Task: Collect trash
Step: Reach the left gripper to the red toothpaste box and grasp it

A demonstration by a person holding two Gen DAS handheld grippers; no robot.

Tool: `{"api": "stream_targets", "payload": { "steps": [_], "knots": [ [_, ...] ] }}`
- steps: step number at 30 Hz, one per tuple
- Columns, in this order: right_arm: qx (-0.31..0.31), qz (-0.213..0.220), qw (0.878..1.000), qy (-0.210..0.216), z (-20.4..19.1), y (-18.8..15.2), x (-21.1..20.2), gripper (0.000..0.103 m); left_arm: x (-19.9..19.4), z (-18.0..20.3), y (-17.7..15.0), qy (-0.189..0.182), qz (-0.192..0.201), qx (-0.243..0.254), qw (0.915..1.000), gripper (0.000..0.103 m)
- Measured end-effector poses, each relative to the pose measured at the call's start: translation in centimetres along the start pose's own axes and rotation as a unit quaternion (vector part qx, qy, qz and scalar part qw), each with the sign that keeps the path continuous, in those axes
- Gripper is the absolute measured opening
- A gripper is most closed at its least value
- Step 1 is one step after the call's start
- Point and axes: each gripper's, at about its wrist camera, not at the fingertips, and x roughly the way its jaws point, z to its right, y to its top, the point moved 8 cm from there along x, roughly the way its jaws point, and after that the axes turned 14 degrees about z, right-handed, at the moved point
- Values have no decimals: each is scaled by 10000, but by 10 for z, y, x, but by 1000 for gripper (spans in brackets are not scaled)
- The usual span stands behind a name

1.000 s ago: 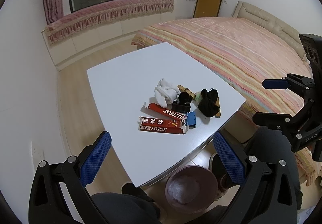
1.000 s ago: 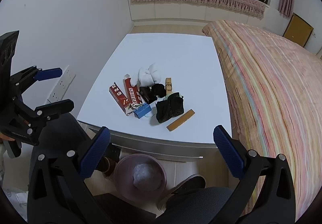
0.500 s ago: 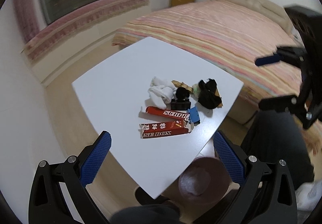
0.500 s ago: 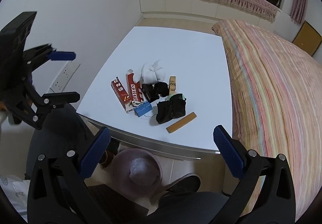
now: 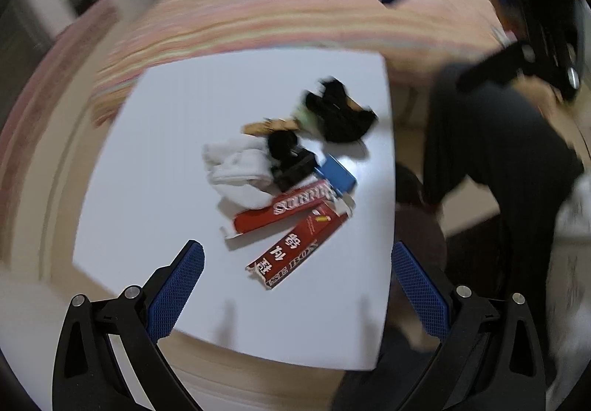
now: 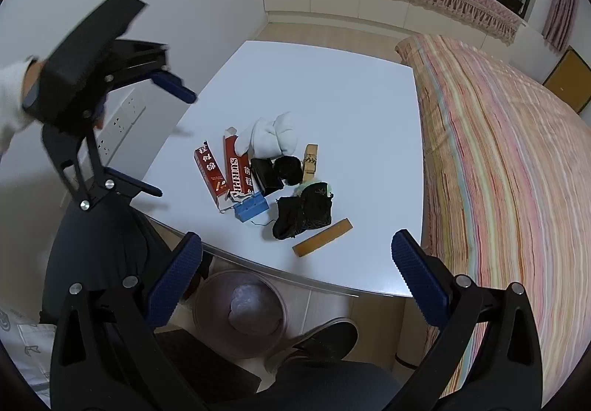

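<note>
Left hand-held gripper [image 5: 297,265] spread wide, empty, above tabletop [image 5: 155,167]; red cartons [image 5: 295,244] just ahead, easily shoved into blue box [image 5: 338,172]. Right hand-held gripper [image 6: 295,263] likewise spread, empty; wooden strip [image 6: 322,237] ahead, near edge, liable to slide off beside wastebasket [image 6: 240,311] below.

A white table [image 6: 332,85] stands beside the bed [image 6: 509,159]. On it lies one close cluster — two red boxes [image 6: 221,172], white cloth [image 6: 275,135], a black case [image 6: 266,174], a blue box [image 6: 251,207], black cloth [image 6: 304,213] and two wooden strips [image 6: 322,243]. On the floor under its near edge — a bin [image 6: 240,311].
</note>
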Motion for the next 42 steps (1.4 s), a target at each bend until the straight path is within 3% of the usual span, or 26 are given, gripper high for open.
{"api": "stream_targets", "payload": {
  "steps": [3,6,8,12,14,21,26,30,32,42],
  "knots": [
    [32,-28,10000,-12,2,-1,1,100,8,4,-5,-425,-251,559,9972,97],
    [90,-39,9999,-45,6,-2,2,100,14,3,-7,-691,-409,807,9935,96],
    [108,-53,9999,-72,8,-2,2,100,18,2,-9,-870,-513,941,9904,83],
    [147,-59,9998,-124,13,-3,2,100,25,4,-14,-1087,-699,1105,9854,78],
    [169,-62,9998,-131,15,-4,1,100,27,3,-15,-1127,-698,1120,9848,69],
    [191,-129,9996,-169,20,-6,4,100,39,2,-18,-1095,-776,1199,9837,52],
    [199,-149,9996,-129,18,-6,7,100,43,-1,-22,-986,-805,1140,9853,33],
    [181,-181,9996,-127,19,-8,10,100,41,-1,-22,-996,-769,999,9870,27],
    [190,-214,9995,-145,20,-9,12,100,41,-1,-22,-988,-753,925,9879,15],
    [5,-368,9993,-25,20,-16,27,100,28,-1,-17,-764,-485,409,9951,15]
  ]
}}
